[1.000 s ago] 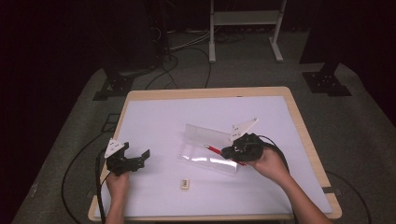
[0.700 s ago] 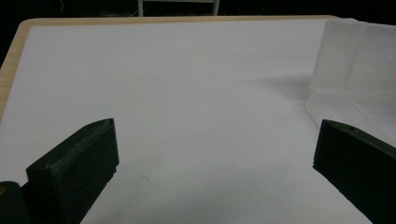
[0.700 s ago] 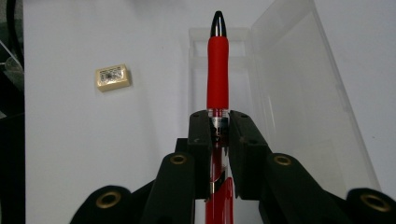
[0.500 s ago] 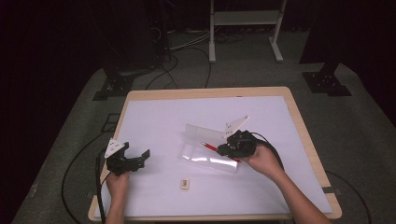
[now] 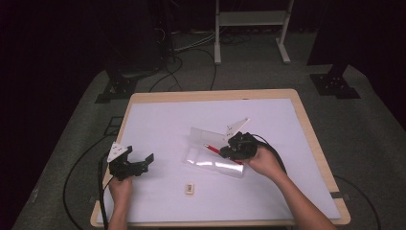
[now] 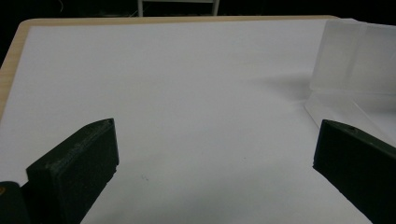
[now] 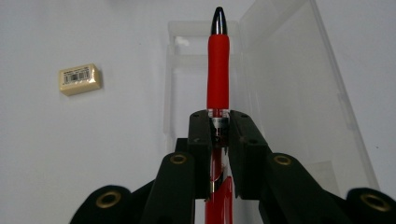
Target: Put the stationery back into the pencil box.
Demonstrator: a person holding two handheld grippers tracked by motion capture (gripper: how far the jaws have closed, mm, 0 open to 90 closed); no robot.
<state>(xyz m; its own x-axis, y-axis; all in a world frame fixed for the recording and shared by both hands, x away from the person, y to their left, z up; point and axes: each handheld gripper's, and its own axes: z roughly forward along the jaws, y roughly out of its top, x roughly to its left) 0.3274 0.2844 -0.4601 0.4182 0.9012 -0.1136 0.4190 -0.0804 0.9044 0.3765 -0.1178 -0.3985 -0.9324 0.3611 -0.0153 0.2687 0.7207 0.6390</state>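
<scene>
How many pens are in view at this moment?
1. The red pen with a black tip is clamped in the right gripper, held over the open clear plastic case. None seem hidden.

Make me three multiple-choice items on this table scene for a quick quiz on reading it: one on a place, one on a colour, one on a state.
1. Where does the eraser lie?
A. inside the clear case
B. on the white table top, apart from the case
C. between the left gripper's jaws

2. What colour is the grip of the pen?
A. red
B. blue
C. green

3. How do the left gripper jaws stand?
A. shut on the pen
B. shut on the eraser
C. open with nothing between them

Answers:
1 B: in the high view it sits on the table, nearer the person than the clear case.
2 A: the right gripper view shows a red grip below a black tip.
3 C: the left gripper view shows its jaws wide apart over bare table; the right gripper holds the pen.
</scene>
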